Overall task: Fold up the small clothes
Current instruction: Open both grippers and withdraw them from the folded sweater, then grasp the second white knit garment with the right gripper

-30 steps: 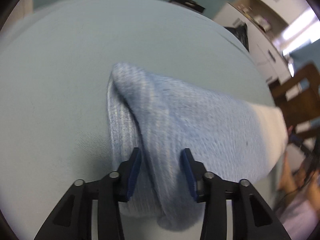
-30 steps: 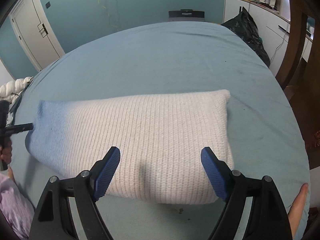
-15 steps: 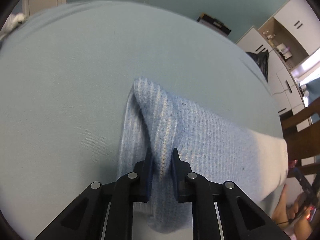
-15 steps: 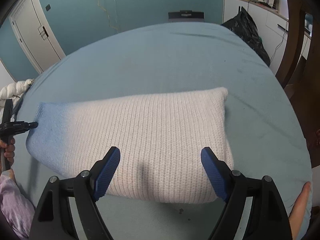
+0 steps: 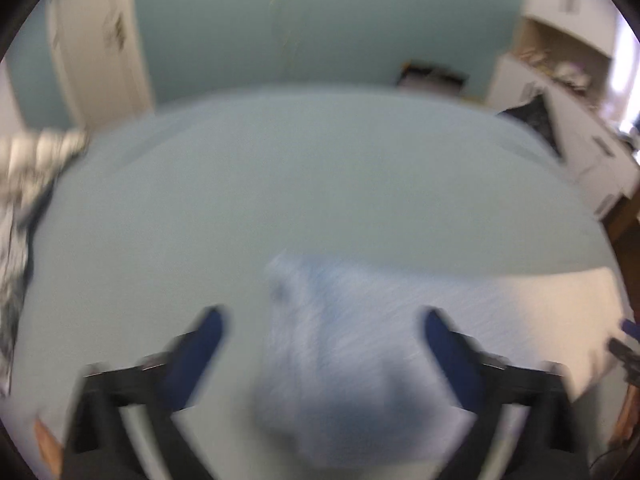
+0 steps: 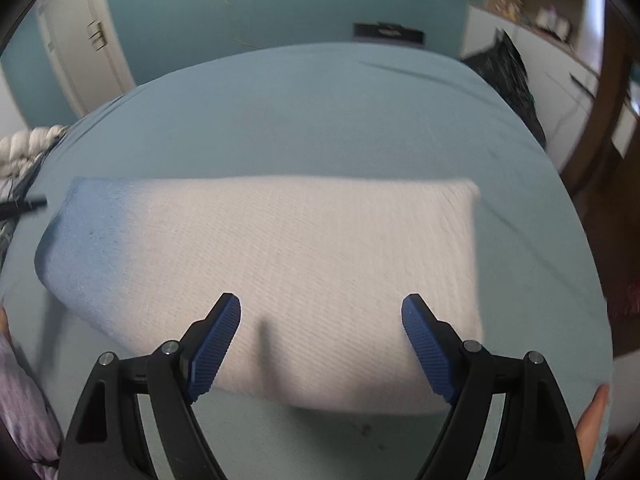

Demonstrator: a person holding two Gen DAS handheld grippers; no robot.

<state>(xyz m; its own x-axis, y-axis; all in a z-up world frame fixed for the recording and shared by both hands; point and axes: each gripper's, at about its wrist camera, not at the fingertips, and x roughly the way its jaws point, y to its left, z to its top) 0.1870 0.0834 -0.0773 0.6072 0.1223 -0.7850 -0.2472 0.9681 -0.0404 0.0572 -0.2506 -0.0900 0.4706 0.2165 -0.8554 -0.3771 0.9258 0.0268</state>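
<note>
Teal bed sheet [image 6: 320, 112], folded knit cloth [image 6: 280, 272] lying flat, left tongs [image 5: 322, 338] released, right tongs [image 6: 320, 328] released above cloth.

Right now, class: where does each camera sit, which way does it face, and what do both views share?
Left wrist: rides the left gripper, facing across the bed toward the teal wall; jaws wide open over the blue end of the knit garment; blurred.
Right wrist: rides the right gripper, same heading, open above the garment's white part; a thumb shows at lower right.
Shared: garment, bed, door, black bag.
</note>
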